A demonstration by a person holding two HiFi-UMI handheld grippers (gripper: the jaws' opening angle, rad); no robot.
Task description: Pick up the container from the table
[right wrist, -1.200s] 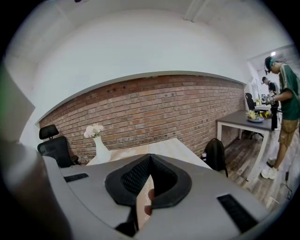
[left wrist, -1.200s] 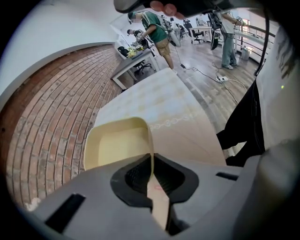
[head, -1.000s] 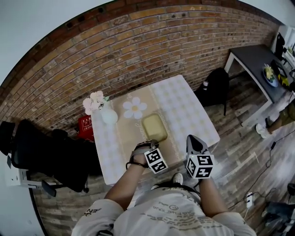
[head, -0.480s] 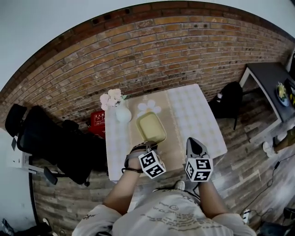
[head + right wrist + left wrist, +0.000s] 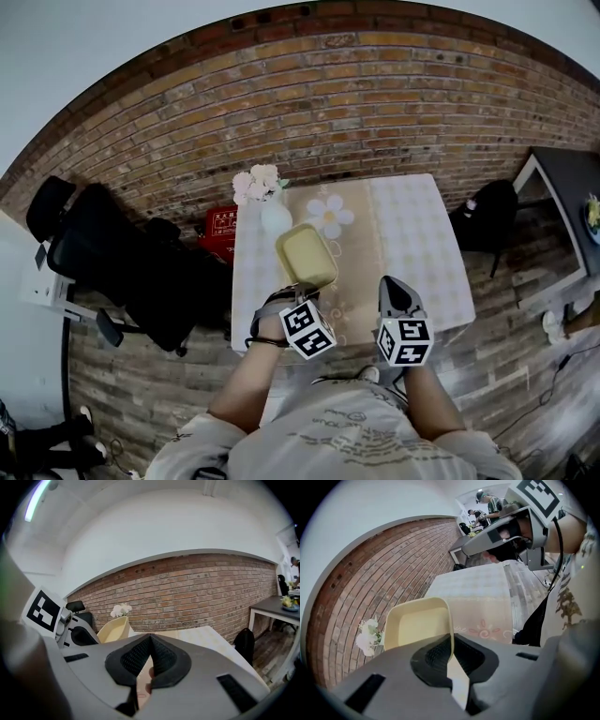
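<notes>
The pale yellow container (image 5: 307,255) hangs tilted above the table (image 5: 412,234), off its surface. My left gripper (image 5: 299,287) is shut on the container's near rim; in the left gripper view the rim of the container (image 5: 417,625) runs down between the pads of the left gripper (image 5: 451,644). My right gripper (image 5: 398,289) hovers over the table's near edge, to the right of the container and apart from it. Its jaws are shut with nothing in them, as the right gripper view (image 5: 150,641) shows, where the container (image 5: 114,628) sits to the left.
A white vase of pale flowers (image 5: 272,211) and a flower-shaped mat (image 5: 330,214) lie just beyond the container. A black office chair (image 5: 103,248) and a red box (image 5: 220,225) stand left of the table. A black bag (image 5: 487,211) and a dark desk (image 5: 562,178) are on the right.
The left gripper has lifted the container off the table runner and carried it up and toward the vase. The right gripper has shifted alongside, still shut.
</notes>
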